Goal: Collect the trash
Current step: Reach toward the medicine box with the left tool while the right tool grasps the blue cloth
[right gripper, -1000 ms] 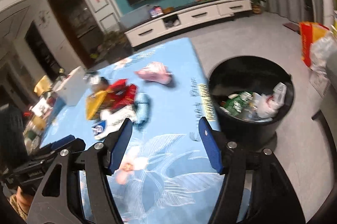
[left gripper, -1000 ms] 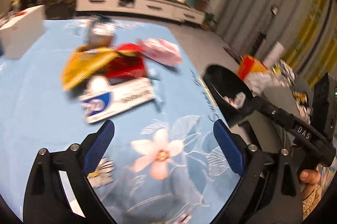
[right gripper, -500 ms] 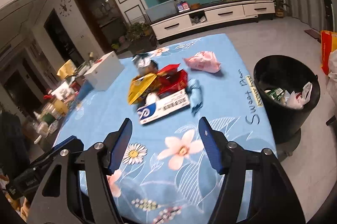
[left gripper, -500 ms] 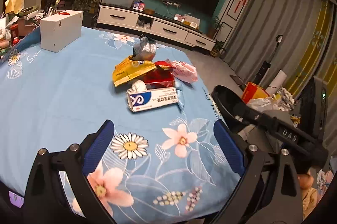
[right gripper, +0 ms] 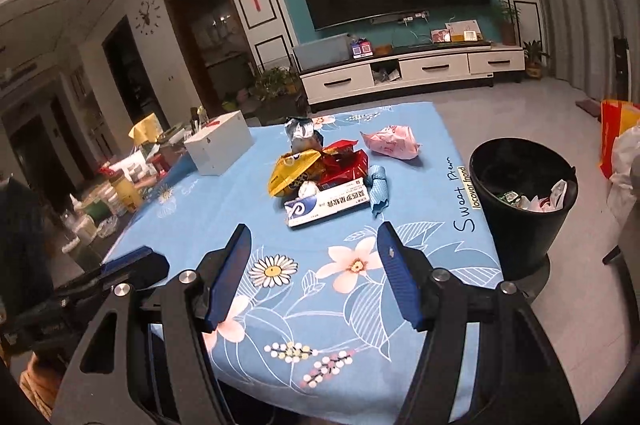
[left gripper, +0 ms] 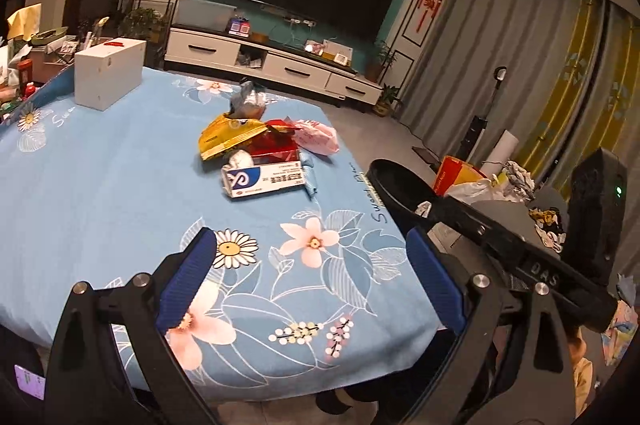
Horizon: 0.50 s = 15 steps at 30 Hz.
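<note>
Both grippers, left point(left gripper: 312, 281) and right point(right gripper: 314, 275), hang with fingers spread wide and empty above the bench's near edge. The trash pile point(right gripper: 320, 177) lies well ahead of them mid-bench. A black bin point(right gripper: 520, 201) stands off the right edge.

Blue floral-clothed table point(right gripper: 240, 221), litter heap centred: white medicine box point(right gripper: 326, 205), yellow packet point(right gripper: 294, 171), pink wrapper point(right gripper: 392, 141) at two o'clock, white box point(right gripper: 219, 148) at ten o'clock
</note>
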Motion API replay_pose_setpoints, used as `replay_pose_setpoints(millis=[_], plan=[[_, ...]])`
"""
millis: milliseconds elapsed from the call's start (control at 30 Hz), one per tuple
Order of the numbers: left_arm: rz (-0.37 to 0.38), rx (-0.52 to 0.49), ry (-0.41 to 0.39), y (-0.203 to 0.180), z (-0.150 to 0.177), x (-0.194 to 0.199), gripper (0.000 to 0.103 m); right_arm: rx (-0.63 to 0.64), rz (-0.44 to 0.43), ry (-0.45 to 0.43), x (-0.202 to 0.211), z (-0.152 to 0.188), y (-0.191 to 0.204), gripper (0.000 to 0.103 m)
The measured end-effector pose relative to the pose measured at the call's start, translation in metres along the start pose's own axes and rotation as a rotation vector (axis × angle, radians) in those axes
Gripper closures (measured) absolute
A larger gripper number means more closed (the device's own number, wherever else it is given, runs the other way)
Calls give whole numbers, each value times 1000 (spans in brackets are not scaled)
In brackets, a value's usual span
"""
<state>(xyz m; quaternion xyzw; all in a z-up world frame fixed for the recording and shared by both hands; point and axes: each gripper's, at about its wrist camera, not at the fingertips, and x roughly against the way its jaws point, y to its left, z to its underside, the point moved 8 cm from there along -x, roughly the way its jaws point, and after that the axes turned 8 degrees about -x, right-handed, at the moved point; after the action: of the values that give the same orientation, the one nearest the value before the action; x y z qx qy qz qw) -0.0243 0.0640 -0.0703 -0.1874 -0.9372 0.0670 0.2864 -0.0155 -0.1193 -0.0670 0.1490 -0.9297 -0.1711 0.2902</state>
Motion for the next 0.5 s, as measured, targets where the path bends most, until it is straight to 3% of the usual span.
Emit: replay_pose_setpoints(millis=[233, 500], plan=[[-49, 31, 46, 30, -6, -30, 8, -12, 20, 72, -41, -4, -23, 37], [-64, -10, 137, 65, -8, -121, 8, -25, 61, 160, -127, -15, -56, 37]])
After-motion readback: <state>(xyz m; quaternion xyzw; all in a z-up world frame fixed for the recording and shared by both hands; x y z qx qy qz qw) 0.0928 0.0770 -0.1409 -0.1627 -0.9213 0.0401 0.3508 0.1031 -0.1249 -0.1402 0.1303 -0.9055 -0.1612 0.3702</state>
